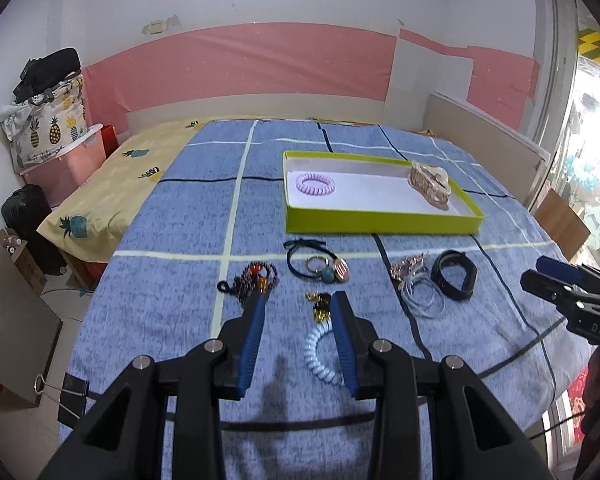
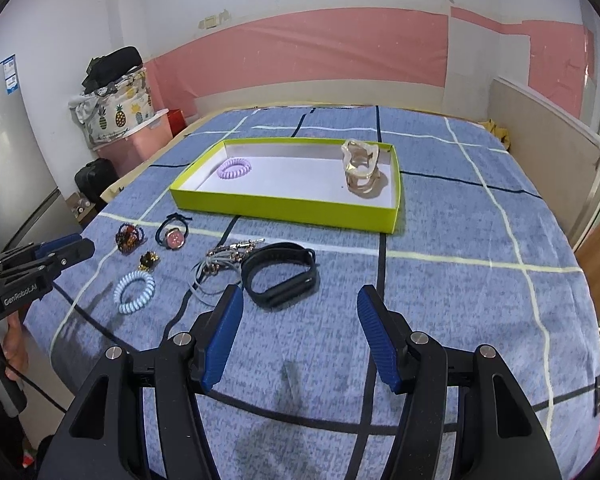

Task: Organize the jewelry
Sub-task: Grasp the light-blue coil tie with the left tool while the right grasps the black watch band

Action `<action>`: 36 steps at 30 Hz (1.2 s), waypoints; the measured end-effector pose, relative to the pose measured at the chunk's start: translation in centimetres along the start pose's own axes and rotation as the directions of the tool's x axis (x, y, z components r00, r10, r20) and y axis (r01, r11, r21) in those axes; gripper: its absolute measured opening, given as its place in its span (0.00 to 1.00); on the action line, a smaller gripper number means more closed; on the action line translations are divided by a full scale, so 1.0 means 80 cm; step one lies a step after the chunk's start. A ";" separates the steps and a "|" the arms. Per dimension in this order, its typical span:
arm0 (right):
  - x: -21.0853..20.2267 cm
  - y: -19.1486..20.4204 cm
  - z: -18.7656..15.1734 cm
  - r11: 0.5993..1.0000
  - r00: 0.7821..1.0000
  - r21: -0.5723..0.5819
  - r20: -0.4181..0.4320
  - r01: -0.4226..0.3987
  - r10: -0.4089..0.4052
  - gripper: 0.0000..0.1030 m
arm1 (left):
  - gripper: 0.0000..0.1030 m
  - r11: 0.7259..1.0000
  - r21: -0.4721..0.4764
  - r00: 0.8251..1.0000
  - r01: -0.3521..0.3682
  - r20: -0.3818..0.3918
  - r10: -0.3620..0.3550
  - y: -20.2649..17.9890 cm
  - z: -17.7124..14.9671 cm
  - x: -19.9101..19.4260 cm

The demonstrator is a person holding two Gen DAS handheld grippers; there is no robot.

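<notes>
- Bed [image 1: 160,248], blue plaid cover, serves as the work surface; a green tray [image 1: 380,222] sits toward the far side, low-walled, so pieces can be dropped in from above.
- Already in the tray: a lilac coil tie [image 1: 315,184] at its left end, a pale claw clip [image 1: 430,184] at its right. Sorting looks partly done.
- Loose pieces lie in a row nearer than the tray, within reach of both hands: dark bead bracelet [image 1: 256,276], black tie with round charm [image 1: 320,266], small gold-and-black piece [image 1: 319,306], pale blue coil tie [image 1: 320,350], thin loops with rose-gold chain [image 1: 416,284], black wristband [image 2: 282,276].
- Left tongs [image 1: 298,308]: spread moderately wide, holding nothing, hovering low. The right finger overlaps the pale blue coil in view; contact cannot be told. Likely lining up on the coil or the gold piece.
- Right tongs [image 2: 300,300]: wide apart, nothing held, aimed at the wristband, which lies just ahead of the left fingertip [image 2: 230,300]. Probably the next pick on this side.
- Risk, as I judge it: the thin loops touch the wristband's left edge and could drag along.
</notes>
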State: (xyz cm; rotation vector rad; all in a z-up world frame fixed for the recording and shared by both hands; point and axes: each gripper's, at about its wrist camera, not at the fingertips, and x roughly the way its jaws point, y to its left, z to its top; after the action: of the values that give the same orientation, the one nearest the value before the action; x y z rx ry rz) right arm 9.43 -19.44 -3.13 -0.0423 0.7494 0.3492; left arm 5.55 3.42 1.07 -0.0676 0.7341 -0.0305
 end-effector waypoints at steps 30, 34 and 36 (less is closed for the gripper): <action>0.114 -0.007 0.033 1.000 0.985 0.029 -0.174 -0.004 0.009 0.31 | 0.25 0.996 0.085 0.991 0.021 -0.133 -0.010 -0.016 -0.029 0.062; 0.123 -0.003 0.038 0.998 0.979 -0.064 -0.205 -0.015 0.002 0.31 | 0.23 0.996 0.090 0.991 0.027 -0.130 -0.015 -0.016 -0.029 0.062; 0.126 -0.001 0.040 0.994 0.978 -0.105 -0.211 -0.020 -0.002 0.27 | 0.20 0.995 0.092 0.992 0.030 -0.128 -0.018 -0.016 -0.029 0.062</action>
State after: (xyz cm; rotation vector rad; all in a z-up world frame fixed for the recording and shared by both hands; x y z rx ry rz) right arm 18.38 -16.04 -7.58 -0.1788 0.9404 0.3973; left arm 7.65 1.79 -3.88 0.0157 0.8582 -0.0926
